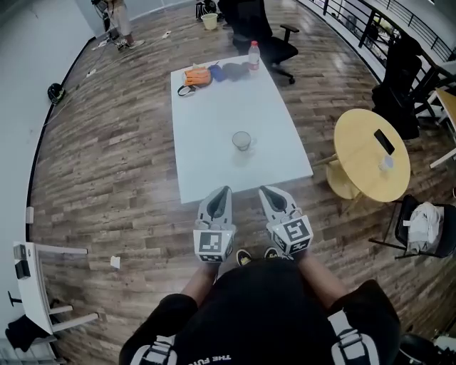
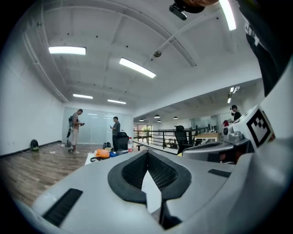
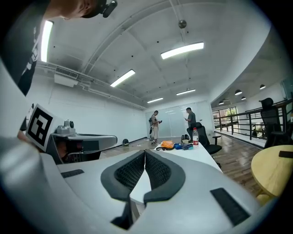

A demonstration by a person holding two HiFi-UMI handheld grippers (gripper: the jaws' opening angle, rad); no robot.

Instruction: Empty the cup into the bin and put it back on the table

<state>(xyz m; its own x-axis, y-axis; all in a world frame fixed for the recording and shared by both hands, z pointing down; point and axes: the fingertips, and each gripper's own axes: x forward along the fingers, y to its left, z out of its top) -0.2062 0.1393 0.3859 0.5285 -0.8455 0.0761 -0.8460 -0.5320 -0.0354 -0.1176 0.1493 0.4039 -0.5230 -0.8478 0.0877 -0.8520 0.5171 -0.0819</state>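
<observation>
White table [image 1: 214, 121], small cup [image 1: 241, 140] — contents seemingly indistinct

The cup [image 1: 241, 140] stands on the table [image 1: 214, 160], toward its near end and a little right of the middle. At the far end a bag [image 1: 197, 75] lies at the left, with a bottle [image 1: 254, 55] to its right. Behind that end stands an office chair [image 1: 265, 32], and further back a bin [image 1: 209, 21] sits on the floor. Right of the table is a round table [image 1: 360, 164] with a phone [image 1: 384, 142] on it. The left gripper [image 1: 226, 191] and the right gripper [image 1: 263, 191] hang side by side just before the table's near edge.
</observation>
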